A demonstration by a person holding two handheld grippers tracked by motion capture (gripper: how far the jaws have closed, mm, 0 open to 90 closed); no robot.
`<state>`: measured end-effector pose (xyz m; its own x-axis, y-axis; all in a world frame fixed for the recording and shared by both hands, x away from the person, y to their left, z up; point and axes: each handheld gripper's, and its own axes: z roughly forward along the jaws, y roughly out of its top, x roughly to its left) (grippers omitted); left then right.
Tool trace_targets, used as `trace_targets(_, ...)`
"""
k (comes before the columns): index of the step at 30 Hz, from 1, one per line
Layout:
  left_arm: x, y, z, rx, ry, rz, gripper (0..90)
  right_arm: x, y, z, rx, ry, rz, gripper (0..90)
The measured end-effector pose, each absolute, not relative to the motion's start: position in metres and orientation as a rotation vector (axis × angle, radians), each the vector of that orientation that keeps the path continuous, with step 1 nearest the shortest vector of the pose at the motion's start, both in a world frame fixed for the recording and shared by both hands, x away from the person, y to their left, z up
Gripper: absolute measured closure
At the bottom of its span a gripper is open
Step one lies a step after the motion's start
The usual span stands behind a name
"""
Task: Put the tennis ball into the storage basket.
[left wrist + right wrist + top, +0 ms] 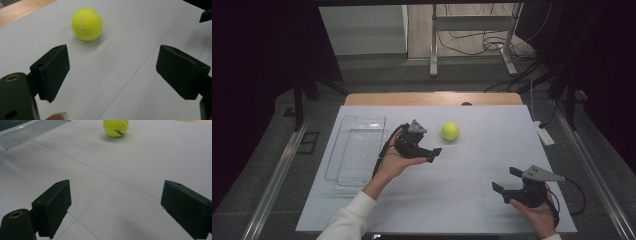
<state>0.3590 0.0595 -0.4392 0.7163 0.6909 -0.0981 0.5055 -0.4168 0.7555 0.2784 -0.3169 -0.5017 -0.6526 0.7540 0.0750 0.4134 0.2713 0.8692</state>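
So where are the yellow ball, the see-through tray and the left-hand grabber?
tennis ball (pixel 450 131): high view, middle of its yellow felt.
clear tray (pixel 338 151): high view, its left wall.
left gripper (pixel 424 139): high view, midway between its open fingertips.

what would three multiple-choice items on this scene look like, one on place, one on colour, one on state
1. Where does the clear tray lie on the table?
A. at the table's left side
B. at its right edge
C. under the ball

2. What colour is the tennis ball?
A. red
B. yellow-green
C. white

3. How do the jaws of the left gripper stand?
A. shut on the ball
B. shut on nothing
C. open, the ball ahead of them

Key: 1 A, the high view shows it left of the left hand; 2 B, plain in all three views; 3 C, the left gripper view shows bare table between the jaws.
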Motion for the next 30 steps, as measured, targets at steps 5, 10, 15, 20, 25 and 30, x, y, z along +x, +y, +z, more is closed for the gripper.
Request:
trace_targets(5, 0.365, 0.057, -0.438, 2.113, 0.909, 0.286, 12.8, 0.278, -0.317, -0.502, 1.061, 2.195, 1.335, 9.8)
trace_targets(10, 0.369, 0.054, -0.438, 2.125, 0.911, 0.288, 12.7, 0.278, -0.317, -0.502, 1.063, 2.191, 1.339, 9.8)
trace_targets(15, 0.375, 0.051, -0.436, 2.147, 0.908, 0.296, 12.7, 0.278, -0.317, -0.502, 1.06, 2.194, 1.336, 9.8)
trace_targets(20, 0.38, 0.048, -0.432, 2.156, 0.887, 0.297, 12.5, 0.278, -0.317, -0.501, 1.064, 2.19, 1.344, 9.8)
trace_targets(25, 0.386, 0.044, -0.431, 2.167, 0.887, 0.292, 12.4, 0.279, -0.317, -0.502, 1.063, 2.191, 1.34, 9.8)
trace_targets(30, 0.391, 0.042, -0.431, 2.168, 0.895, 0.285, 12.5, 0.279, -0.318, -0.501, 1.067, 2.187, 1.344, 9.8)
